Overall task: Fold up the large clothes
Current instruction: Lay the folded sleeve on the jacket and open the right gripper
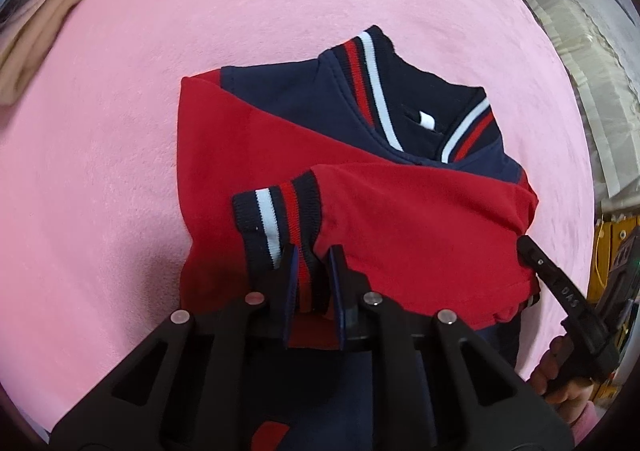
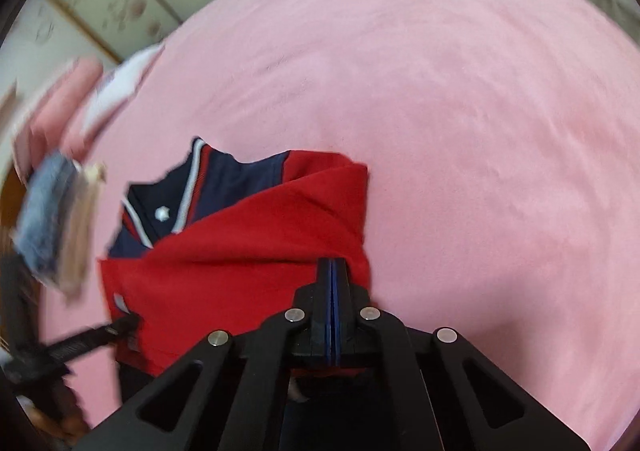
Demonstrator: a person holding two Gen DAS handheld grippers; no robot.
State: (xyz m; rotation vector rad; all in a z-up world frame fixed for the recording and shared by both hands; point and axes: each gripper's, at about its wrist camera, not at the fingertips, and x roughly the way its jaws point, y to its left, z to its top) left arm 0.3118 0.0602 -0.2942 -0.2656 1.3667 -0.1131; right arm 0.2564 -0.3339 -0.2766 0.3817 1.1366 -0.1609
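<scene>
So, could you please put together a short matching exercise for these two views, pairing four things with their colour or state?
Things:
1. left tool
2. right tool
3. blanket
4. folded stack of clothes

Colour or state:
A. pink, spread under the jacket
B. pale and beige, lying at the far left edge
C. fingers slightly apart around the striped sleeve cuff
D. fingers pressed together at the jacket's red fabric

Pairs: 1-C, 2-D, 3-A, 4-B
</scene>
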